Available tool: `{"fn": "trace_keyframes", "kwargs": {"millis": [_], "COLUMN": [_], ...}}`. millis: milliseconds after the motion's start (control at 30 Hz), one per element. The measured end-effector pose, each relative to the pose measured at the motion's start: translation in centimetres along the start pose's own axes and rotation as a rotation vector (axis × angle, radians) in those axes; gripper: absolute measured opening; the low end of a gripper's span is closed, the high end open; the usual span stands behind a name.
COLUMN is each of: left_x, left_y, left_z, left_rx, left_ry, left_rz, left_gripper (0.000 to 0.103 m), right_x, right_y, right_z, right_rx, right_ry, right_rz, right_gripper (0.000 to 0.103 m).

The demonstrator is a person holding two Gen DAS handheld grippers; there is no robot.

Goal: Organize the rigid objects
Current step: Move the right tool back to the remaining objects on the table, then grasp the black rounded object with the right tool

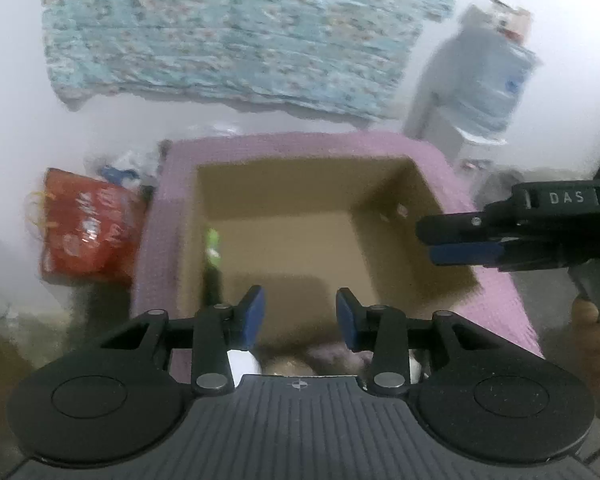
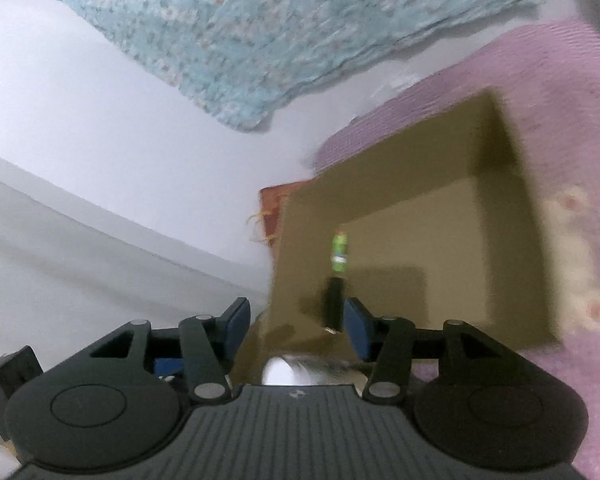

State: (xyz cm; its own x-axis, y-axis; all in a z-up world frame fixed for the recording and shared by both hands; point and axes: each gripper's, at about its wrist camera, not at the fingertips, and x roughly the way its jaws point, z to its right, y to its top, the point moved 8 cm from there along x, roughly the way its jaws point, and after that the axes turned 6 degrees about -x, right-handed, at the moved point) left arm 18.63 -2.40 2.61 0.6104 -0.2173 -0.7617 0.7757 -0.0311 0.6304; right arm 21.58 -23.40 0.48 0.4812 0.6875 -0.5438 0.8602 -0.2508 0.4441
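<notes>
An open cardboard box [image 1: 388, 184] [image 2: 512, 216] rests on a pink cloth [image 1: 500, 300] [image 2: 560, 92]. By its left inner wall is a slim green-and-black stick, perhaps a pen [image 1: 212, 256] [image 2: 337, 276]; blur hides whether it lies or stands. My left gripper [image 1: 300, 320] hovers at the box's near edge, open, with nothing between its blue pads. My right gripper [image 1: 424, 240] [image 2: 296, 328] reaches over the box's right side, open. In the right wrist view the pen's black end shows just beside the right fingertip [image 2: 358, 320], not pinched.
A red bag [image 1: 88, 232] sits left of the box. A large water bottle [image 1: 488, 80] stands at the back right. A pale blue patterned cloth [image 1: 240, 28] hangs on the white wall. A hand [image 1: 592, 340] grips the right tool's handle. Blurred small items [image 1: 288, 364] lie under my left gripper.
</notes>
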Motion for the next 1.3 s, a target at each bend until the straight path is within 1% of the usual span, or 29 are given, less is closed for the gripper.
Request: {"fn": "trace_keyframes", "kwargs": {"millis": [67,133,200,300,367,433,533,600,833,1100,1167,1300], "left_x": [0.0,0.6,1.8,4.1,5.7,7.1,9.1,10.3,13.9,15.9,16.5,17.6], "left_y": [-1.8,-3.6,-5.5,-7.8,-8.8,-9.6,-10.1,-10.2,-10.5,-11.5,-11.5,-11.8], "left_z": [1.8,3.5,5.3,7.7,8.9,10.1,11.3,11.9,13.8,14.4,14.3,14.0], "left_rx": [0.023,0.054,0.085,0.121,0.151,0.188,0.218,0.236,0.301,0.353,0.362,0.349], "left_ry": [-0.036,-0.077,-0.123,-0.169,-0.174,-0.181,-0.198,-0.203,-0.179,-0.087,-0.061,-0.025], "left_rz": [-0.01,-0.027,-0.057,-0.101,-0.115,-0.115,-0.129,-0.127,-0.147,-0.161,-0.171,-0.206], "left_gripper": [0.039,0.039,0.039,0.039,0.039,0.039,0.038,0.037,0.033,0.033,0.033,0.034], "right_x": [-2.2,-3.3,-3.7,-3.1,-3.0,-2.6,-1.9,-1.0,1.9,3.8,4.2,4.6], "right_y": [-2.0,-3.9,-5.6,-7.2,-8.2,-8.9,-9.3,-9.0,-9.0,-8.7,-8.6,-8.3], "right_z": [2.3,4.3,6.5,9.0,10.8,12.1,13.8,14.5,16.2,17.0,17.5,17.8], "right_rx": [0.026,0.055,0.096,0.151,0.181,0.209,0.246,0.258,0.27,0.258,0.257,0.255], "right_ry": [-0.06,-0.11,-0.142,-0.181,-0.198,-0.196,-0.189,-0.181,-0.175,-0.19,-0.181,-0.168], "right_rz": [0.017,0.02,0.016,0.0,-0.007,-0.008,-0.009,-0.014,-0.06,-0.093,-0.099,-0.103], "right_gripper": [0.055,0.055,0.055,0.055,0.055,0.055,0.054,0.052,0.045,0.042,0.039,0.037]}}
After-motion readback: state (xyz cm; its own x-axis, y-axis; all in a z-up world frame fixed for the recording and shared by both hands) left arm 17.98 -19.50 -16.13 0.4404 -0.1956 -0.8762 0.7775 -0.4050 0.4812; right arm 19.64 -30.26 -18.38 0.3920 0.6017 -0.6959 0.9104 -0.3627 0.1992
